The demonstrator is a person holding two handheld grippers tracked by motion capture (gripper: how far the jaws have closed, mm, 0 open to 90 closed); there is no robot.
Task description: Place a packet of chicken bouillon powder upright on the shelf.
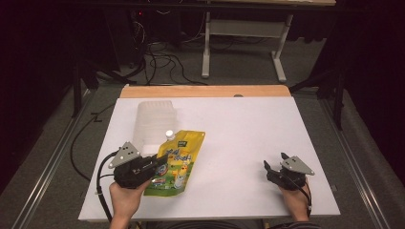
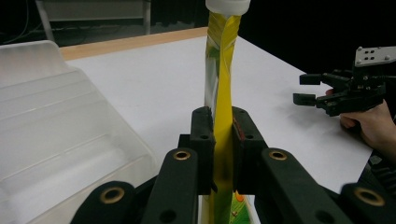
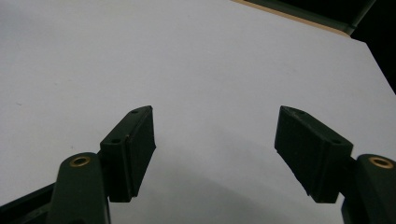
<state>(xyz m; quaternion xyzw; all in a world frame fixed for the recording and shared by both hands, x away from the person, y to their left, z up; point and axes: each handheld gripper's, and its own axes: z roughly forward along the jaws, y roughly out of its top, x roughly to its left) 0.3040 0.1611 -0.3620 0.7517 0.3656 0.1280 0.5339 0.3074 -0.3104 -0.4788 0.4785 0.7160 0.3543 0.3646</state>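
The room is dark, with cables on the floor and the legs of a pale desk (image 1: 243, 43) at the far side. In front stands a white table (image 1: 239, 133) with a wooden strip along its far edge.

On the left half of the table lies a yellow pouch (image 1: 179, 160) with a white cap (image 1: 169, 135) at its far end. Its printed face is up in the high view, and it slants from near to far. Just beyond it, at its far left, sits a clear plastic tub (image 1: 153, 121), touching or nearly touching the cap end; I cannot tell which.

The left gripper (image 1: 160, 161) is on the near left part of the table, held by the left hand (image 1: 125, 198), and its jaws are clamped on the pouch's left edge. In the left gripper view the two black pads (image 2: 202, 140) press the thin yellow film between them, and the pouch (image 2: 222, 93) rises edge-on from them towards the cap (image 2: 228, 5) at the top. The tub (image 2: 56, 126) sits to the left there, close beside the gripper.

The right gripper (image 1: 273, 166) is at the near right, well apart from the pouch, held by the right hand (image 1: 296, 200). Its jaws stand wide apart with nothing between them. The right gripper view looks down between them (image 3: 215, 149) at bare white table (image 3: 187, 60). The left gripper view also catches it (image 2: 303, 88) off to the right, jaws parted.
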